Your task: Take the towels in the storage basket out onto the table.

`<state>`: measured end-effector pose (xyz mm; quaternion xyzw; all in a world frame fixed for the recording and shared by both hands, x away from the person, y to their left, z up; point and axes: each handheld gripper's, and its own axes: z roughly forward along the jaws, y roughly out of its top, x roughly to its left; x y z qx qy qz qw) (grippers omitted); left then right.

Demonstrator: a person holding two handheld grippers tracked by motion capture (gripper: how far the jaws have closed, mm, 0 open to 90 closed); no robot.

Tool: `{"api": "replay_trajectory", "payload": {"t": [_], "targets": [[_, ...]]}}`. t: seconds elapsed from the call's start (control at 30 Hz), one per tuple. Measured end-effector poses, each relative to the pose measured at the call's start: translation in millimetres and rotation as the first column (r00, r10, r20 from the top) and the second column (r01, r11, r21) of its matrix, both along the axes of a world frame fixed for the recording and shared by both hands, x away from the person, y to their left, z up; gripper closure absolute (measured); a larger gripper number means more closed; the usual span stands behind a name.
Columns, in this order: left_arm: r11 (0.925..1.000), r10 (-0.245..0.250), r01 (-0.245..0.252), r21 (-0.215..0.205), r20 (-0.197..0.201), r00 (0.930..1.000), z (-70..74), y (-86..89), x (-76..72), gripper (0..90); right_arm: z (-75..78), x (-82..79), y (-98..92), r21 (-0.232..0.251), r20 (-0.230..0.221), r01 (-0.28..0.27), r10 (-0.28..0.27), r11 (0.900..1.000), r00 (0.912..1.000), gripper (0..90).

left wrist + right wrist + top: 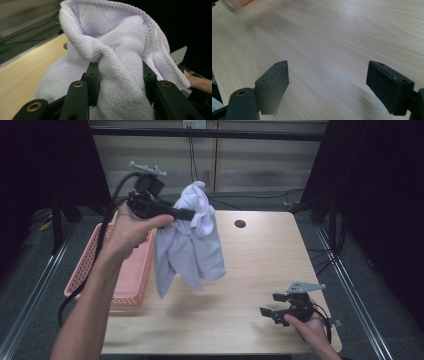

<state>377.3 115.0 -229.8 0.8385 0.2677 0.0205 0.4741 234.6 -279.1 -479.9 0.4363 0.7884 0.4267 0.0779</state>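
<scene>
**Towel aloft beside the basket**

The left gripper clamps the bunched lavender towel, which hangs lengthwise below its jaws. The pink basket lies just beyond, nearer this hand. The right gripper rests spread, empty.

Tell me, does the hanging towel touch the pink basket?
Apart. In the high view, the towel hangs from the left gripper, beside the basket, above the table.

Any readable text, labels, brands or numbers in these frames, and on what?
None can be read.
towel: a small faint blue mark, too blurred to tell whether it is lettering.
basket, table and both hand-held grippers: no lettering shows.
</scene>
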Motion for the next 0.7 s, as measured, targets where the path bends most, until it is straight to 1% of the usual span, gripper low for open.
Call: {"api": "replay_trajectory", "payload": {"t": [0.07, 0.1, 0.13, 0.17, 0.2, 0.27, 0.3, 0.33, 0.4, 0.43, 0.47, 0.53, 0.57, 0.6, 0.63, 0.67, 0.7], "targets": [[0.9996, -0.026, 0.026, -0.015, -0.023, 0.9994, -15.0, -10.1, -0.3, 61.2, 0.3, -0.1, -0.7, 0.003, 0.001, 0.003, -0.003, 1.0, 1.0, 17.8], [0.9992, -0.038, 0.037, -0.013, -0.039, 0.9985, -24.0, -16.2, -0.4, 61.2, 0.6, -0.4, -1.1, 0.005, 0.003, 0.006, -0.006, 1.0, 1.0, 17.8], [0.999, -0.044, 0.044, -0.008, -0.046, 0.998, -34.0, -22.3, -0.3, 61.0, 0.7, -0.4, -1.7, 0.004, 0.007, 0.005, -0.005, 1.0, 1.0, 17.8], [0.9986, -0.048, 0.049, 0.018, -0.05, 0.9976, -44.0, -28.0, -0.9, 60.6, 0.8, -0.8, -2.0, 0.005, 0.003, 0.008, -0.008, 1.0, 1.0, 17.9], [0.9985, -0.048, 0.049, 0.024, -0.058, 0.9972, -56.0, -33.4, -1.7, 60.5, 0.6, -0.5, -2.6, 0.005, 0.006, 0.006, -0.006, 1.0, 1.0, 18.0], [0.9977, -0.064, 0.066, 0.014, -0.111, 0.9917, -81.9, -41.5, -0.6, 60.4, 1.2, -1.1, -3.1, 0.01, 0.007, 0.009, -0.01, 1.0, 0.9999, 18.2], [0.9967, -0.07, 0.075, 0.032, -0.12, 0.9902, -93.7, -44.9, -0.1, 60.4, 1.2, -1.2, -3.6, 0.007, 0.011, 0.009, -0.01, 1.0, 0.9999, 18.2], [0.9969, -0.061, 0.067, 0.04, -0.135, 0.989, -107.0, -48.6, -0.4, 60.4, 1.1, -1.1, -3.8, 0.008, 0.009, 0.008, -0.008, 1.0, 0.9999, 18.2], [0.9964, -0.073, 0.079, 0.032, -0.158, 0.9848, -123.0, -52.1, -1.3, 60.1, 0.9, -0.6, -4.1, 0.008, 0.009, 0.009, -0.009, 1.0, 0.9999, 18.2], [0.9956, -0.081, 0.087, 0.034, -0.16, 0.9839, -131.3, -54.6, -2.0, 60.0, 0.9, -0.6, -4.2, 0.009, 0.01, 0.009, -0.009, 1.0, 0.9999, 18.3], [0.9955, -0.073, 0.082, 0.047, -0.164, 0.9838, -138.9, -58.1, -3.6, 59.7, 0.8, -0.6, -4.0, 0.009, 0.01, 0.009, -0.009, 1.0, 0.9999, 18.3], [0.9929, -0.085, 0.098, 0.068, -0.172, 0.9814, -155.5, -65.8, -4.7, 59.0, 0.7, -0.6, -3.4, 0.008, 0.01, 0.012, -0.012, 1.0, 0.9999, 18.3], [0.9923, -0.089, 0.102, 0.07, -0.172, 0.9811, -160.4, -67.8, -5.2, 58.5, 0.6, -0.5, -3.0, 0.007, 0.009, 0.01, -0.01, 1.0, 0.9999, 18.3], [0.9939, -0.087, 0.097, 0.051, -0.178, 0.9802, -167.7, -69.7, -5.8, 58.1, 0.7, -0.6, -2.7, 0.007, 0.009, 0.01, -0.01, 1.0, 0.9999, 18.3], [0.9952, -0.078, 0.088, 0.043, -0.188, 0.979, -174.8, -70.6, -5.6, 57.4, 0.7, -0.8, -2.5, 0.007, 0.007, 0.009, -0.009, 1.0, 0.9999, 18.3], [0.9952, -0.067, 0.079, 0.057, -0.189, 0.9797, -181.5, -71.9, -5.4, 56.4, 0.8, -1.1, -2.3, 0.007, 0.005, 0.008, -0.008, 1.0, 1.0, 18.4], [0.9939, -0.058, 0.073, 0.082, -0.18, 0.9819, -187.4, -73.7, -6.0, 55.3, 0.6, -1.3, -1.9, 0.005, 0.008, 0.008, -0.008, 1.0, 0.9999, 18.5]]}}
